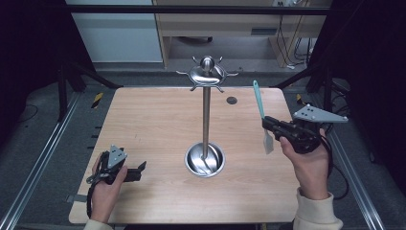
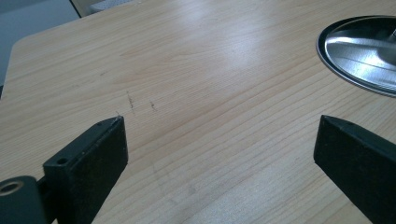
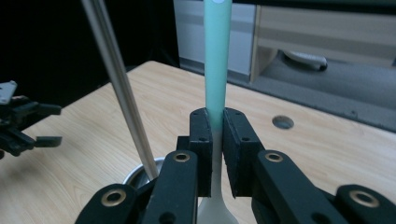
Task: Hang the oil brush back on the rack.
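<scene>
Left gripper (image 1: 136, 171): nearest the table's front edge, held low over the wood at the left; in the left gripper view its two black jaws stand wide apart with only bare wood between them.
Left hand (image 1: 106, 187): wrapped around the gripper's body, cable trailing back along the wrist.
Right hand (image 1: 310, 165): comes in from the lower right in a cream sleeve, holding its gripper above the table's right side.
Right gripper (image 3: 214, 135): jaws clamped on the spatula's handle, pads pressing it from both sides.
Spatula (image 1: 262, 117): raised off the table and nearly upright, teal handle pointing up and away, pale blade hanging below the jaws.
Table (image 1: 153, 124): light wood, with a small dark round hole near its far right.
Stand (image 1: 206, 117): steel pole rising from a round dish-shaped base at the table's middle, well apart from the spatula.
Hooks (image 1: 207, 74): a ring of curved arms under the stand's knob, all bare.
Background: a wooden cabinet and cables on the floor beyond the table's far edge.
</scene>
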A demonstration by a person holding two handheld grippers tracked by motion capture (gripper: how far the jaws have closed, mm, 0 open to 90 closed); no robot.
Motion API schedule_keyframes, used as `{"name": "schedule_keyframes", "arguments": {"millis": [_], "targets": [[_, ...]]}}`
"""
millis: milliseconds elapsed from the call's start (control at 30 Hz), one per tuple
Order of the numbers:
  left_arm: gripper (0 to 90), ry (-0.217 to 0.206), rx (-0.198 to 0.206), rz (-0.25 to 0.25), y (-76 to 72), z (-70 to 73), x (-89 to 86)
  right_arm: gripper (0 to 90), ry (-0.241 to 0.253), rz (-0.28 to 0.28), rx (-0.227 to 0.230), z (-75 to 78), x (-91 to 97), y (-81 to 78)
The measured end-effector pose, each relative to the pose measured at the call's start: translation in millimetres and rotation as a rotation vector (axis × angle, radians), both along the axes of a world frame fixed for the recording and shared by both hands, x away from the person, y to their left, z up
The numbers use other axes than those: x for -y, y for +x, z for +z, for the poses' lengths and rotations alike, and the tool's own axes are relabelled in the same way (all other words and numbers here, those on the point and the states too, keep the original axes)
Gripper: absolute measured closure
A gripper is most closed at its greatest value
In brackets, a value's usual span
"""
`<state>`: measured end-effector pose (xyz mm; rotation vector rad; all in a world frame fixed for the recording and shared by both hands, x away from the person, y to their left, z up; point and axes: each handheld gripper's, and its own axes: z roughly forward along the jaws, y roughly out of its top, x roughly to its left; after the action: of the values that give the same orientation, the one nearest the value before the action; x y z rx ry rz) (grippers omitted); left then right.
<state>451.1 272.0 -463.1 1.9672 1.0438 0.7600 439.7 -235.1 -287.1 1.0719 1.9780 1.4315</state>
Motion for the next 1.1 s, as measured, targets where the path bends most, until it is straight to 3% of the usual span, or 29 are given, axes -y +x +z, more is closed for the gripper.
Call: {"name": "schedule_keyframes", "arguments": {"millis": [267, 533, 1100], "targets": [[2.5, -0.001, 0.0, 0.003, -0.3, -0.1, -0.3, 82.8, 0.029, 0.046, 0.047, 7.2, -8.1, -7.8], [2.5, -0.002, 0.003, 0.003, -0.6, 0.4, -0.5, 82.8, 0.007, 0.091, 0.127, 18.8, -37.1, -31.2], [2.5, 0.001, 0.0, 0.001, -0.4, 0.1, -0.3, 82.7, -0.008, 0.122, 0.168, 23.5, -56.1, -52.3]]}}
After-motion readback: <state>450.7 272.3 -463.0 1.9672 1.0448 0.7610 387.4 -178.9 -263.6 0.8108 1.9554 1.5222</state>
